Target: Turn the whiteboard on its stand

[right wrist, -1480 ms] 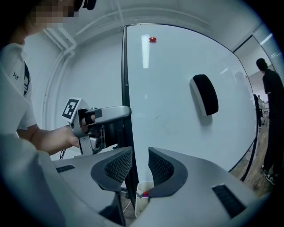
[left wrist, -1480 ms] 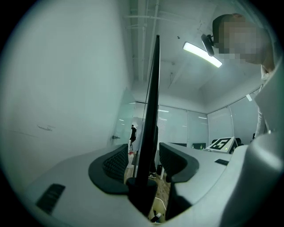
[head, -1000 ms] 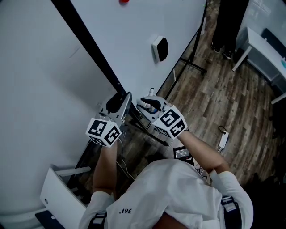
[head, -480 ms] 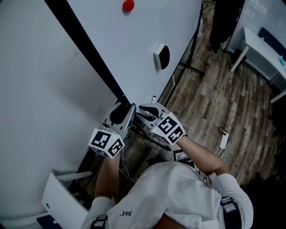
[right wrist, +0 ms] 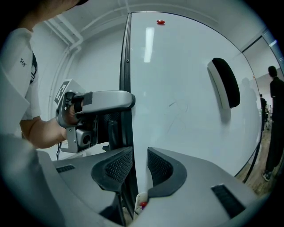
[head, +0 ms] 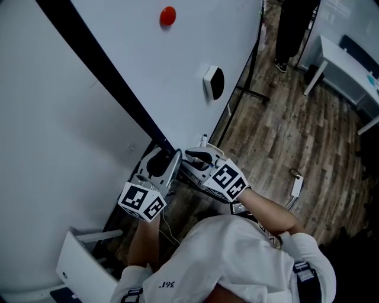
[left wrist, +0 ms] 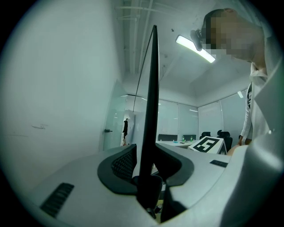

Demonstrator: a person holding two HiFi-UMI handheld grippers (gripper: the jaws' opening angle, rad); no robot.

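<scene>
Wood floor, whiteboard, "361" shirt

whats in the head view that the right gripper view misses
Only the head view shows the white table and the marker cube on the right gripper.

Only the right gripper view shows a ceiling light's reflection on the board, and that gripper's pads close up, one on each side of the board's edge.

Both show the whiteboard, its red magnet, the eraser, a person standing beyond, and the left gripper, whose jaws have just been closing on that same edge.
</scene>
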